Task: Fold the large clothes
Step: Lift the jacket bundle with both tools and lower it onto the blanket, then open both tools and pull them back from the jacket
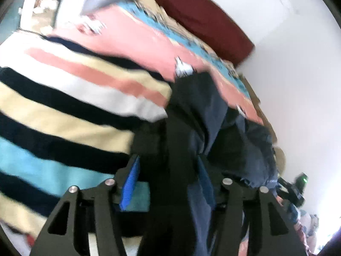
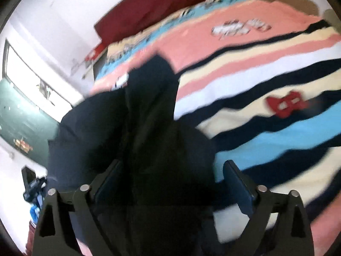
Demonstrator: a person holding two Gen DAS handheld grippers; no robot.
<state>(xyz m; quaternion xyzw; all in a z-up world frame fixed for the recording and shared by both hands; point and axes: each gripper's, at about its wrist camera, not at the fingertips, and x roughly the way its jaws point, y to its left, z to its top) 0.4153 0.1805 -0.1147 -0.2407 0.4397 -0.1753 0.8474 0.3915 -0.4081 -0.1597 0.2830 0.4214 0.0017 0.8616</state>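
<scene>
No writing can be read anywhere; the pictures are blurred, and the white marks (image 2: 240, 28) and the red shape (image 2: 286, 103) on the blanket cannot be made out as words.

The bed (image 1: 259, 108) wears a striped blanket (image 1: 64, 98) in pink, white, cream, dark blue and light blue. A dark red headboard (image 1: 204, 19) stands at the far end against a white wall (image 1: 298, 64). In the left wrist view, the blanket fills the left side and the bed's right edge runs down beside the wall. In the right wrist view, the bed's left edge is near a window (image 2: 32, 74), and the blanket is bare across the right side.

The dark blue clothes (image 1: 204, 115) lie near the foot of the bed, bunched up in folds. Their long way runs from the grippers toward the headboard.

The left gripper (image 1: 168, 179) has its fingers partly apart. The cloth hangs between them, but its blue pads (image 1: 130, 183) do not seem to squeeze it.

The right gripper (image 2: 172, 181) has its fingers spread wide. The dark cloth fills the gap, and the pads stand clear of it on both sides.
</scene>
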